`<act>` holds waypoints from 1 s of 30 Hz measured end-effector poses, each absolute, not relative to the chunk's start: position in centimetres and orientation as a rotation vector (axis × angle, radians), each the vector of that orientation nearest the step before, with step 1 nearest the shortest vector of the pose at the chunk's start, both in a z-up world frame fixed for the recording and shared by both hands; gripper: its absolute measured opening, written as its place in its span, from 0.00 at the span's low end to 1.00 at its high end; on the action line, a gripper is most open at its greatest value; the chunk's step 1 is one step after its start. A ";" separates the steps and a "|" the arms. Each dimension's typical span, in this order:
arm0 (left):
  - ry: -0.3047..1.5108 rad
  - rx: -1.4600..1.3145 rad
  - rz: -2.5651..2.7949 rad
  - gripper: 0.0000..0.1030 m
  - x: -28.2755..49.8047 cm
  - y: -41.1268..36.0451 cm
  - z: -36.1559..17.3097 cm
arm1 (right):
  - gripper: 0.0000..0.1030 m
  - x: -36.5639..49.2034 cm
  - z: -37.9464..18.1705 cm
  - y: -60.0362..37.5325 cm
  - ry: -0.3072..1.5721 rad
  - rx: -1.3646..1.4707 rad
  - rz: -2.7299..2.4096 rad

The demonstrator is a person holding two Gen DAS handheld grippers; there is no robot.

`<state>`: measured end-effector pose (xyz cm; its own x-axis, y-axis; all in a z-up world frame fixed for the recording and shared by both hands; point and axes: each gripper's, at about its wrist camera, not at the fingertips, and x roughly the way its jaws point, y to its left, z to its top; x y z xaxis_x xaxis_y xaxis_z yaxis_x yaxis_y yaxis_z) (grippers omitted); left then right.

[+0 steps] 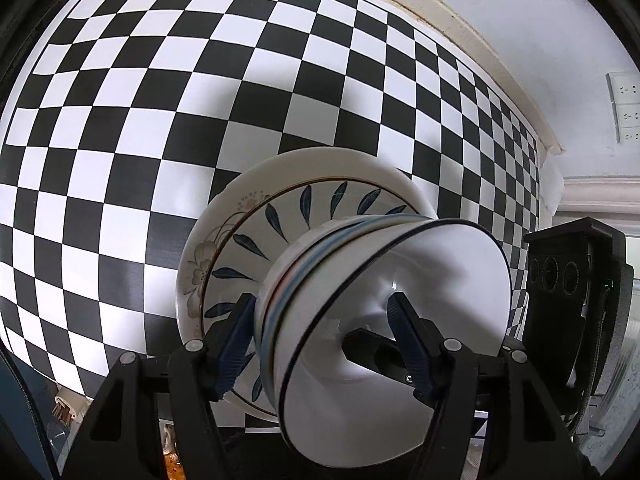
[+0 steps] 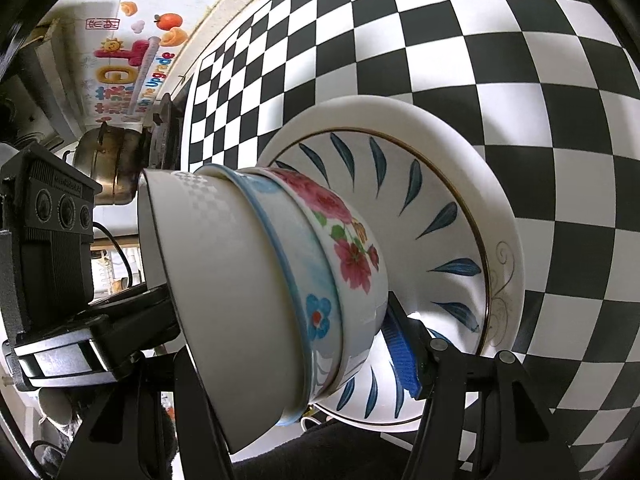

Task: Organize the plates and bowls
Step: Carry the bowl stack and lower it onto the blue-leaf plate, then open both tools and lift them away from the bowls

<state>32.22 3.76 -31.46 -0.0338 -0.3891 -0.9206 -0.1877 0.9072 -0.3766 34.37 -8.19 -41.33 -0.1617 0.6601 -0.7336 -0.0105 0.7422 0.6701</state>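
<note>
A stack of bowls sits on stacked plates on the checkered table. The top bowl (image 1: pixel 404 320) is white with a black rim; under it are a blue-striped bowl (image 2: pixel 280 280) and a red-flowered bowl (image 2: pixel 344 248). The upper plate (image 1: pixel 276 220) has blue leaves; a white plate (image 2: pixel 400 116) lies beneath. My left gripper (image 1: pixel 324 336) straddles the bowl stack's wall, one finger (image 1: pixel 408 328) inside the top bowl, one outside. My right gripper (image 2: pixel 280 360) straddles the stack on the other side, one blue pad (image 2: pixel 400 348) against the flowered bowl; the other finger is hidden.
The black and white checkered tablecloth (image 1: pixel 160 120) covers the table. A wall with sockets (image 1: pixel 624 108) is at the right of the left wrist view. A metal pot (image 2: pixel 108 164) stands by a colourful wall sticker (image 2: pixel 128 60).
</note>
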 end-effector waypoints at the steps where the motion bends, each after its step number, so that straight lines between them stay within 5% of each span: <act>1: 1.615 -0.454 -0.170 0.63 32.2 3.7 -31.5 | 0.61 34.3 -41.4 -8.2 1.645 0.529 0.638; 26: 1.505 -0.292 -0.063 0.63 31.0 3.9 -27.9 | 0.61 33.9 -38.8 -8.2 1.601 0.400 0.574; 30: 1.429 -0.216 -0.001 0.63 29.7 4.6 -25.3 | 0.71 33.4 -36.2 -8.8 1.531 0.307 0.527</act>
<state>29.71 4.60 -25.25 0.1446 -0.1295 -0.9810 -0.1288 0.9805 -0.1484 33.42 -8.82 -36.20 -0.0397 0.5054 -0.8620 -0.1320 0.8524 0.5059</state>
